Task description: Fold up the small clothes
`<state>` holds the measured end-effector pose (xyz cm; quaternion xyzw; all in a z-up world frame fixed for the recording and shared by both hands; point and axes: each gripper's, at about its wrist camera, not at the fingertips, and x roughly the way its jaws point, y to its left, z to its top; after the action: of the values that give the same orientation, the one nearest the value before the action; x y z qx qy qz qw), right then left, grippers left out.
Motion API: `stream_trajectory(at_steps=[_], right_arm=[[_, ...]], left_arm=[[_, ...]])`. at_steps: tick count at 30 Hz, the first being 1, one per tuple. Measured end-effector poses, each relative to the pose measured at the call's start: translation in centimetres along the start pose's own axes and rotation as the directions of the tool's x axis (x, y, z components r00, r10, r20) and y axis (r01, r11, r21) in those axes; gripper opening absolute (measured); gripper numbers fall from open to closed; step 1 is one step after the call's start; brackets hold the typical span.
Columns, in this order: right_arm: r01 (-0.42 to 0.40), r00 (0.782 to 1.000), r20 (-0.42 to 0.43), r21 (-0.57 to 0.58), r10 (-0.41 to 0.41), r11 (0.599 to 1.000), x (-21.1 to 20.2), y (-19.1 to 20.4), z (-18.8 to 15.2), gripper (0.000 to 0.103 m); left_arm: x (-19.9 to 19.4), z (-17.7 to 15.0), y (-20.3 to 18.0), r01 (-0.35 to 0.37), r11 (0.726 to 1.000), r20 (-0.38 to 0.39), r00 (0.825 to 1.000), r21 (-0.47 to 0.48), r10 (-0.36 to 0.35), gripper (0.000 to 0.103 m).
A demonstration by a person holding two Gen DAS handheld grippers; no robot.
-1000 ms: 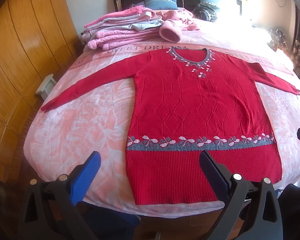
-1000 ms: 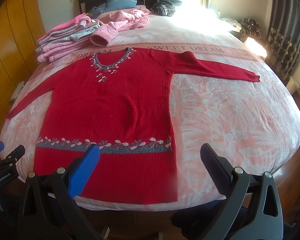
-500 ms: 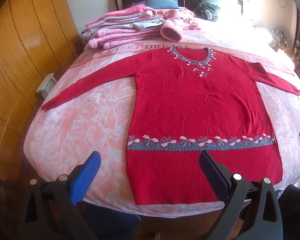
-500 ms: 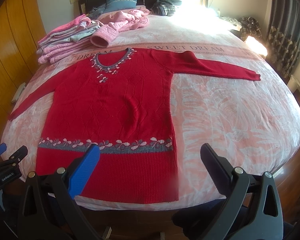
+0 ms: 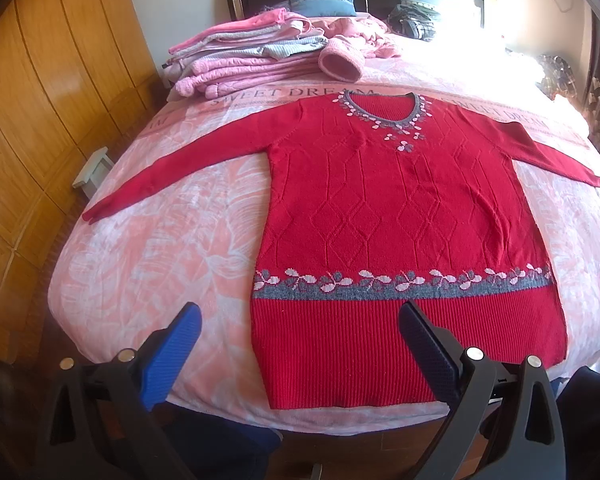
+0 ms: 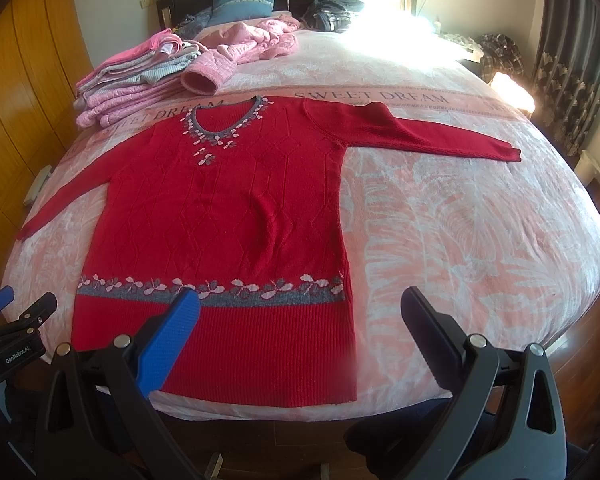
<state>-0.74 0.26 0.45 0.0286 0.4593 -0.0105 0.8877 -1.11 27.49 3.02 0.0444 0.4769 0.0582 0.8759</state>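
sweater (image 5: pixel 395 232): flat on bed, ahead of both tools, barely shifted since a second ago
left tool (image 5: pixel 300 344): spread, empty
right tool (image 6: pixel 300 332): spread, empty
fold: not started yet

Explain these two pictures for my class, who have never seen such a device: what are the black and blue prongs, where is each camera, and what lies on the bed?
A person holds two hand-held clamp tools, each with a camera looking along its jaws. One picture comes from the left gripper, the other from the right gripper. Both are open and hold nothing. On the bed a red sweater lies flat, sleeves spread, unfolded. Behind it sits a pile of folded pink clothes.
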Motion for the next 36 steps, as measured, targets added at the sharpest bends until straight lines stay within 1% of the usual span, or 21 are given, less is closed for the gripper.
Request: stream_trajectory(at_steps=[36], right_arm=[[-0.001, 1.000, 0.009, 0.001, 0.001, 1.000, -0.15, -0.16, -0.04, 0.100]], left_arm=[[0.02, -0.07, -0.07, -0.002, 1.000, 0.000, 1.000, 0.001, 0.002, 0.099]])
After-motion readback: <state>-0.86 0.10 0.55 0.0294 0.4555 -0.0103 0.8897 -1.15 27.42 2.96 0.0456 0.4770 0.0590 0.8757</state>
